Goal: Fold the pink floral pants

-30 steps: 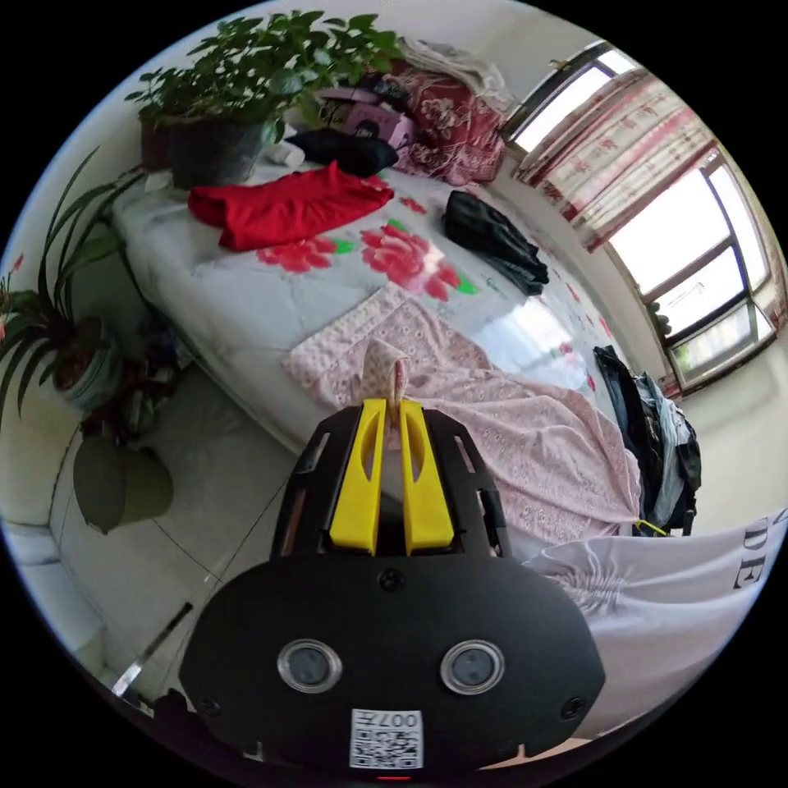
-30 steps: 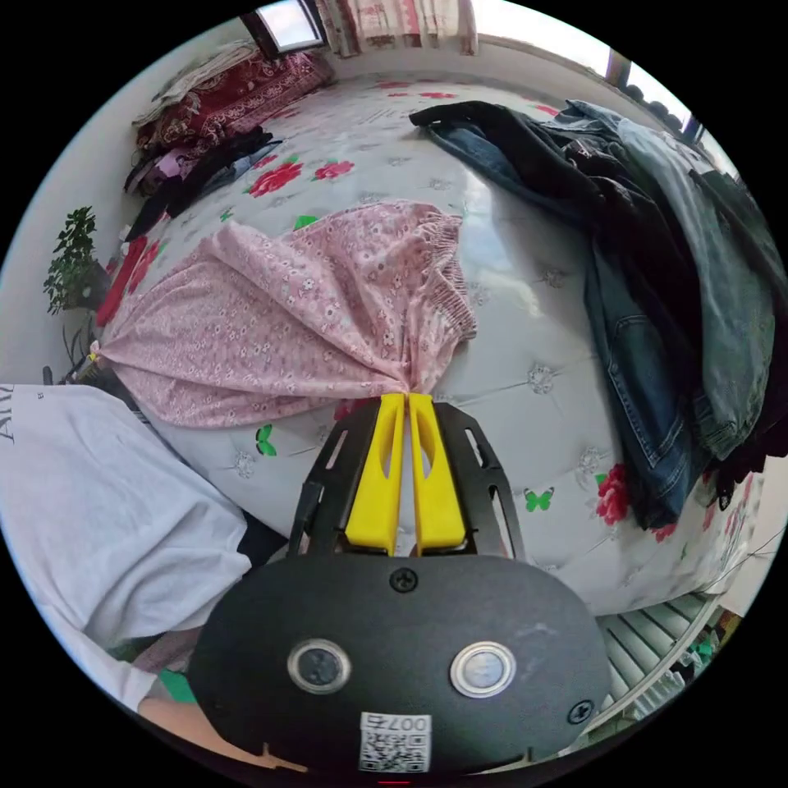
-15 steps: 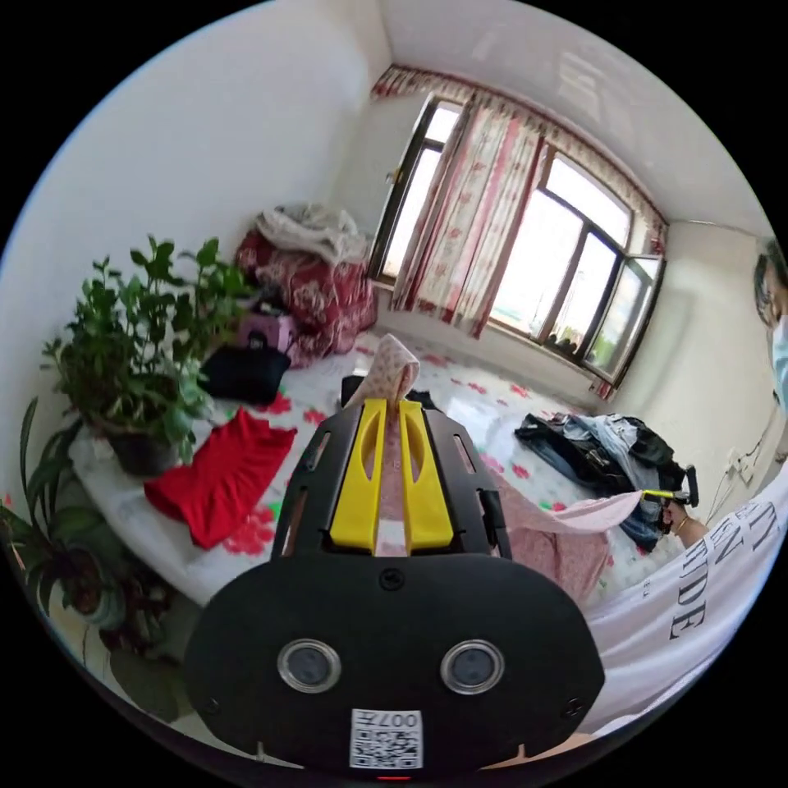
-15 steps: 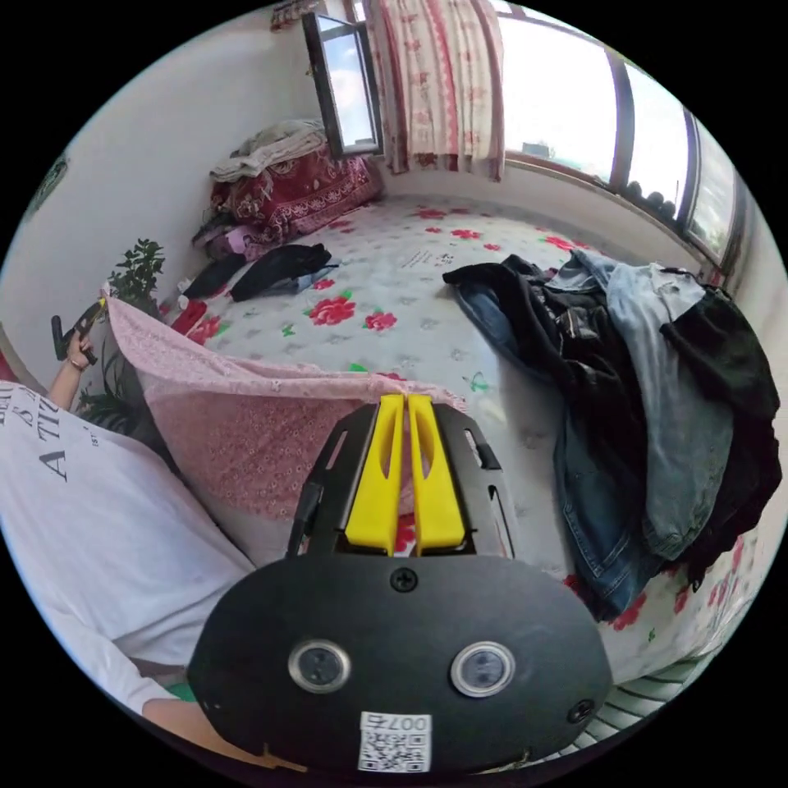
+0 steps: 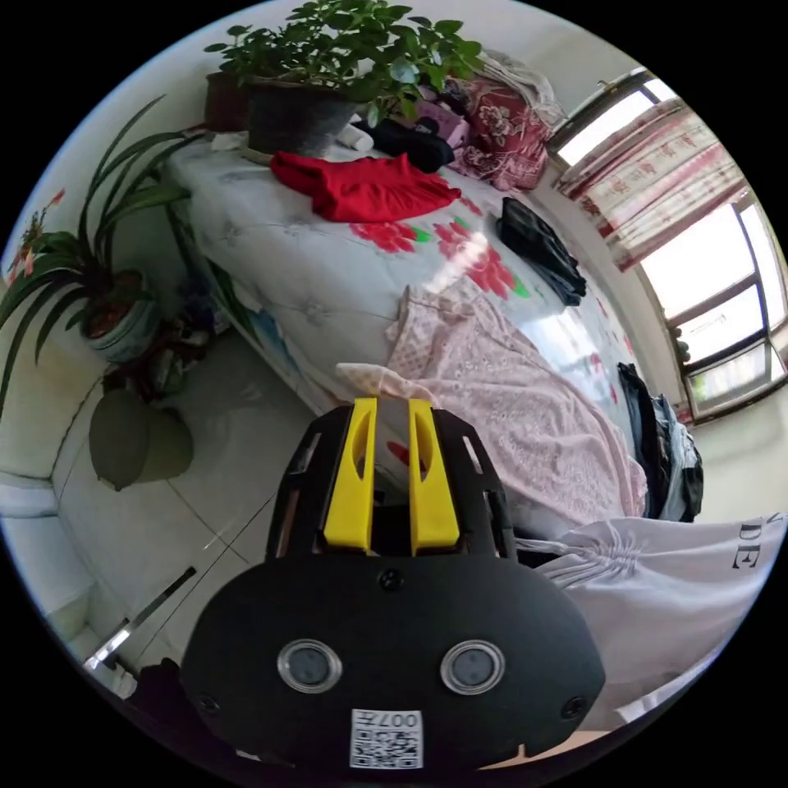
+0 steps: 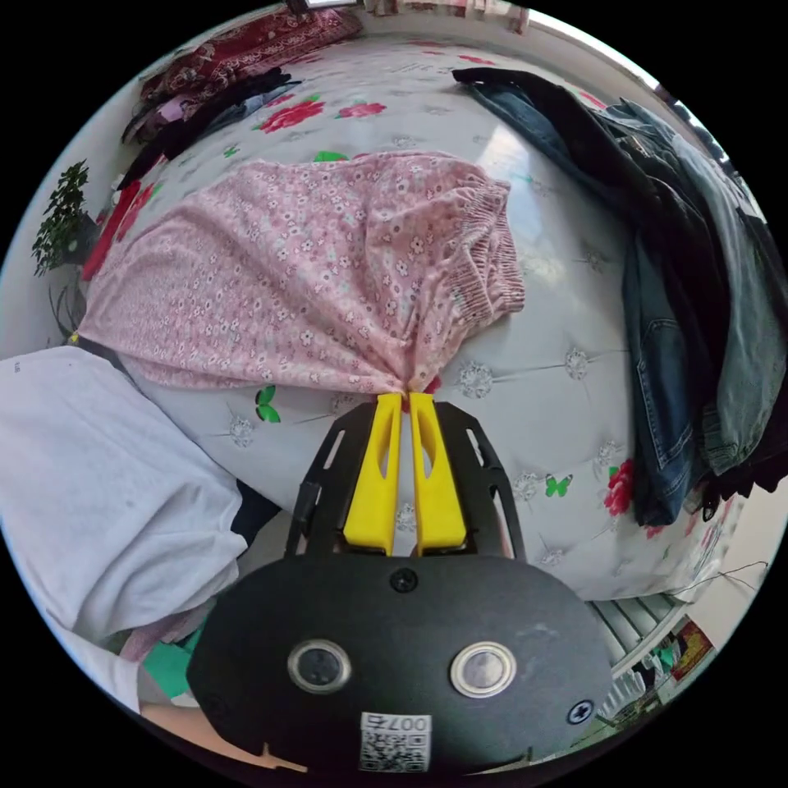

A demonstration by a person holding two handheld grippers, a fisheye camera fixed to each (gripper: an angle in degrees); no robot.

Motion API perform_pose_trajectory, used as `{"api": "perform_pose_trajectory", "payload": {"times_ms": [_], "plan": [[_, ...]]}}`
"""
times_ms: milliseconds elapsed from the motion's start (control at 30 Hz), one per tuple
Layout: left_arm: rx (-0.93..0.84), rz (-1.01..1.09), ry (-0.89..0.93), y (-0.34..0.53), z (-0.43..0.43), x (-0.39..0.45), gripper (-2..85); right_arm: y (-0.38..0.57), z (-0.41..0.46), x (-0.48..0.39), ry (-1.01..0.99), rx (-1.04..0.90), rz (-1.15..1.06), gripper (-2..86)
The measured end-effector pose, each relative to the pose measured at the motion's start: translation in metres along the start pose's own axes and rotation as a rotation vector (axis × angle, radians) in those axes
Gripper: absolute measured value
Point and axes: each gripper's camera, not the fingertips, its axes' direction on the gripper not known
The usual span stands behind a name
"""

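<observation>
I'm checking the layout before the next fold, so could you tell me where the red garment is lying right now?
In the left gripper view, the red garment lies on the bed beside the potted plant, beyond the pink floral pants.

Left gripper [image 5: 391,404], black body with two yellow plastic jaws: jaws parallel, a clear gap between them, nothing between them, tips pointing to 12 o'clock in the left gripper view. Person's white-clad torso [image 5: 657,591] at 4 o'clock there.

Right gripper [image 6: 405,400], same build: jaw tips pinched together at 12 o'clock in the right gripper view, clamping a gathered bunch of the pink floral fabric pants [image 6: 328,271]. White sleeve [image 6: 98,476] at 8 o'clock.
</observation>
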Motion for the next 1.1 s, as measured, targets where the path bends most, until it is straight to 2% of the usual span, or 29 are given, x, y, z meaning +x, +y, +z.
{"api": "perform_pose_trajectory", "payload": {"times_ms": [133,300,433,500,667,767,900,967,1033,1100], "plan": [[0.068,-0.026,-0.030,0.001,-0.028,-0.008,6.9,0.000,-0.031,0.016,-0.038,0.094,0.093,3.8],[0.107,0.119,0.002,-0.042,-0.028,0.038,6.4,-0.018,-0.065,0.068,-0.190,0.385,0.309,8.3],[0.018,0.266,0.046,-0.079,0.021,0.098,6.6,-0.075,-0.044,0.081,-0.184,0.343,0.329,10.3],[-0.058,0.362,0.050,-0.096,0.061,0.138,6.6,-0.113,-0.011,0.078,-0.187,0.201,0.315,10.4],[-0.206,0.513,0.011,-0.109,0.137,0.202,6.2,-0.124,-0.008,0.058,0.053,0.033,0.331,7.5],[-0.297,0.600,-0.019,-0.104,0.184,0.234,4.8,-0.078,-0.030,0.076,0.136,0.069,0.478,7.1],[-0.233,0.607,0.079,-0.102,0.211,0.269,4.6,-0.039,-0.020,0.093,0.183,-0.066,0.582,7.3],[-0.261,0.594,0.097,-0.108,0.214,0.275,5.7,-0.032,-0.037,0.088,0.237,0.008,0.623,7.5],[-0.209,0.600,0.067,-0.110,0.200,0.277,5.9,-0.026,-0.063,0.073,0.301,0.129,0.655,7.7],[-0.138,0.587,0.029,-0.112,0.172,0.267,5.8,-0.025,-0.090,0.040,0.345,0.285,0.596,7.7]]}}
